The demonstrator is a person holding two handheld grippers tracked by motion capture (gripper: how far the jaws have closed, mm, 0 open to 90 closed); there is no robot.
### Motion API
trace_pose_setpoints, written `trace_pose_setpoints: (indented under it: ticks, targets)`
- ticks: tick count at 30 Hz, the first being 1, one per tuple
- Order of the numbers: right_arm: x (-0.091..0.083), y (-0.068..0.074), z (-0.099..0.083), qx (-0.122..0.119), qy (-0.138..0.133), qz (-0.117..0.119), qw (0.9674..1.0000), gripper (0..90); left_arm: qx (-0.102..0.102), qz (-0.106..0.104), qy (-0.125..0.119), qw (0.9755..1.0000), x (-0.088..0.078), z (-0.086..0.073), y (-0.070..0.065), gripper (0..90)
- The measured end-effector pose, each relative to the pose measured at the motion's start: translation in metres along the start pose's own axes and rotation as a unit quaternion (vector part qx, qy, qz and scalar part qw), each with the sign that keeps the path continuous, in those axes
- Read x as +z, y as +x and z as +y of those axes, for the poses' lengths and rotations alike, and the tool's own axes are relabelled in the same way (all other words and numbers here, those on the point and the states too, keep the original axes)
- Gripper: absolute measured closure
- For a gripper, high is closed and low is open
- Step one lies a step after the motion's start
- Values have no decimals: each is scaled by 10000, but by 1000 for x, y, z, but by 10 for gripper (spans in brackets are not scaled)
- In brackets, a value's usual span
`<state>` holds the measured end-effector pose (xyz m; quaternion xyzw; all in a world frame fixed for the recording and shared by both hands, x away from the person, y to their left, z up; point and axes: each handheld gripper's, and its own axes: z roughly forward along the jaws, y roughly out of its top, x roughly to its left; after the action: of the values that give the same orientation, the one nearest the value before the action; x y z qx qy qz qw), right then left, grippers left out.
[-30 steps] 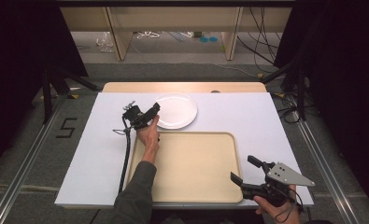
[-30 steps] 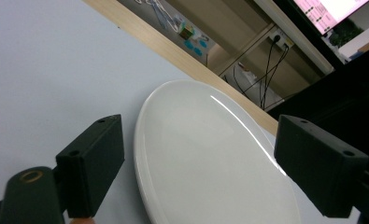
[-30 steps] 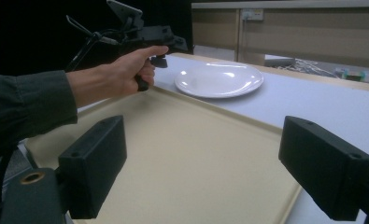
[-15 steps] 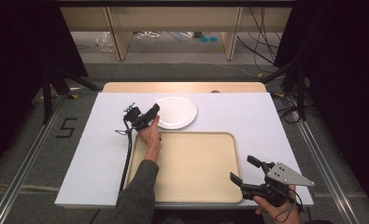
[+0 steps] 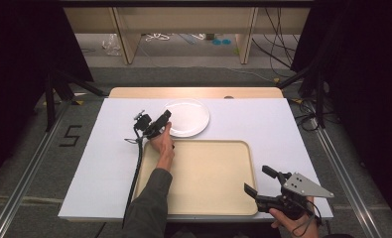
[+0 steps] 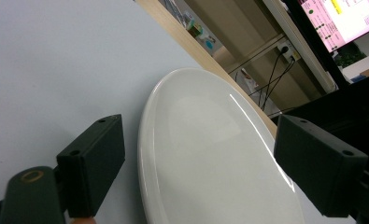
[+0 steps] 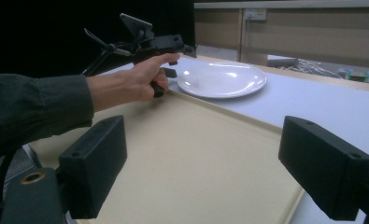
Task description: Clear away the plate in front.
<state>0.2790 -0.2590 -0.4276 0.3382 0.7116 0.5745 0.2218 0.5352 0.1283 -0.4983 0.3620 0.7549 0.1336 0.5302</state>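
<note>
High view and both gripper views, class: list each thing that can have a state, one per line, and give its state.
Plate: empty, flat on the white table cover, beyond the tray.
Tray: empty, flat on the cover.
Left hand-held gripper: open, jaws at the plate's near rim, nothing held.
Right hand-held gripper: open, empty, at the tray's near right corner.

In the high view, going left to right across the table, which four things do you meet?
Left claw → plate → tray → right claw.
</note>
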Motion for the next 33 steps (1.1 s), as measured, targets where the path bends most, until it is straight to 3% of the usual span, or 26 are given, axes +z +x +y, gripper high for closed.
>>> trace_pose_setpoints:
  ticks: [7, 14, 16, 18, 21, 27, 30, 33]
  targets:
    - [0, 0, 0, -20, -17, 24, 10000, 162, -158, -72, 57, 9998, 4, -3, 1, 169]
    - [0, 1, 0, -1, -26, 72, 10000, 163, -466, -152, 147, 9987, 8, -6, 2, 183]
    - [0, 0, 0, -2, -11, 63, 10000, 163, -600, -225, 172, 9978, 9, -7, 2, 192]
    - [0, 1, 0, -9, -24, 80, 10000, 163, -867, -263, 168, 9957, 11, -8, 1, 202]
    - [0, 1, 0, -14, -41, 97, 9999, 163, -962, -295, 185, 9948, 11, -8, 2, 226]
    - [0, 1, 1, -22, -19, 66, 10000, 163, -1232, -202, 114, 9921, 13, -7, 3, 283]
    - [1, 2, 1, 48, -63, 128, 9999, 164, -1270, -159, 78, 9917, 13, -8, 4, 330]
    - [-2, 1, 2, -26, 116, 68, 9999, 165, -1298, -42, 46, 9915, 12, -9, 4, 395]
